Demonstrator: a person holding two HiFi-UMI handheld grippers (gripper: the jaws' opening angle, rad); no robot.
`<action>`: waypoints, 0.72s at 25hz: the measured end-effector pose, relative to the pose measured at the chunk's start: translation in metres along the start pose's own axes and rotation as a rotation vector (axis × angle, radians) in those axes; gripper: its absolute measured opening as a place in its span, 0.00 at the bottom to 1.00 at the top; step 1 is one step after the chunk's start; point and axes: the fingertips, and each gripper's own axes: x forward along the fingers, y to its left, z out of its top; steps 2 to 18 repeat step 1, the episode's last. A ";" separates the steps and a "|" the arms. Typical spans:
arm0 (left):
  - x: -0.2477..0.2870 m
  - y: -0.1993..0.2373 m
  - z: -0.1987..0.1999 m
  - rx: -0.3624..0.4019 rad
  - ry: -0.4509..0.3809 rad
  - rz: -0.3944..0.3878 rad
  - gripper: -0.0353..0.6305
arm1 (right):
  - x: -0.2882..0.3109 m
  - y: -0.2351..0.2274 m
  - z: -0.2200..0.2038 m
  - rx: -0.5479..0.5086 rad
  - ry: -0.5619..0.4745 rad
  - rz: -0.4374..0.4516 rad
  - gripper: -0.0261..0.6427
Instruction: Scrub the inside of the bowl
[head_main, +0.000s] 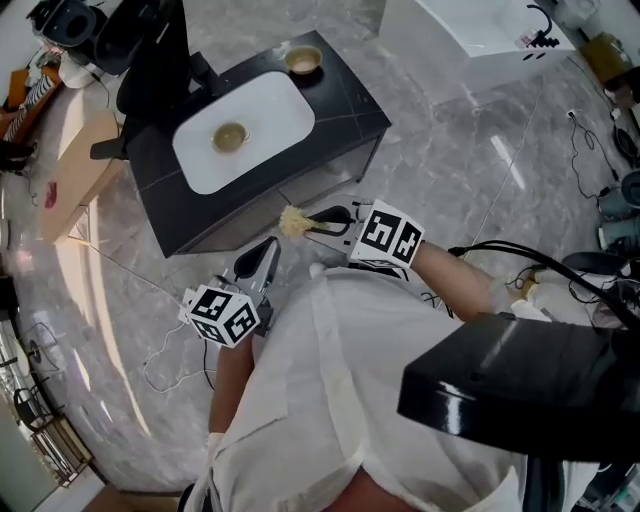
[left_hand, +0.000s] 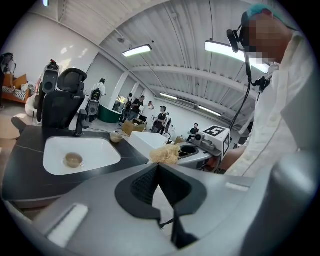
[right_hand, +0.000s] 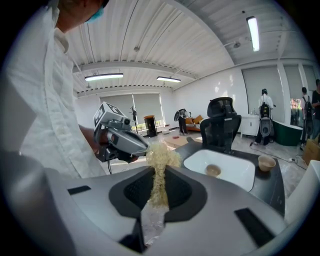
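Ahead and to my left, the bowl (head_main: 230, 137) sits in the sink (head_main: 275, 105), well apart from the scrubber (head_main: 292, 221) clamped in my right gripper (head_main: 318, 221), which I judge must reach forward-left; my left gripper (head_main: 268, 250) is closed, empty.

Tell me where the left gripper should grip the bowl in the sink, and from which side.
Grip the bowl by its rim, one jaw inside, one outside, coming down from above. It sits upright, mouth up, low in the sink, whose walls would likely block a sideways approach. The left gripper is shut and empty, so open it first.
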 end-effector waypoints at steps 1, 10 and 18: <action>0.000 0.000 0.001 -0.001 0.001 0.001 0.06 | -0.001 -0.001 0.001 0.000 0.000 0.002 0.11; 0.000 0.000 0.001 -0.001 0.001 0.001 0.06 | -0.001 -0.001 0.001 0.000 0.000 0.002 0.11; 0.000 0.000 0.001 -0.001 0.001 0.001 0.06 | -0.001 -0.001 0.001 0.000 0.000 0.002 0.11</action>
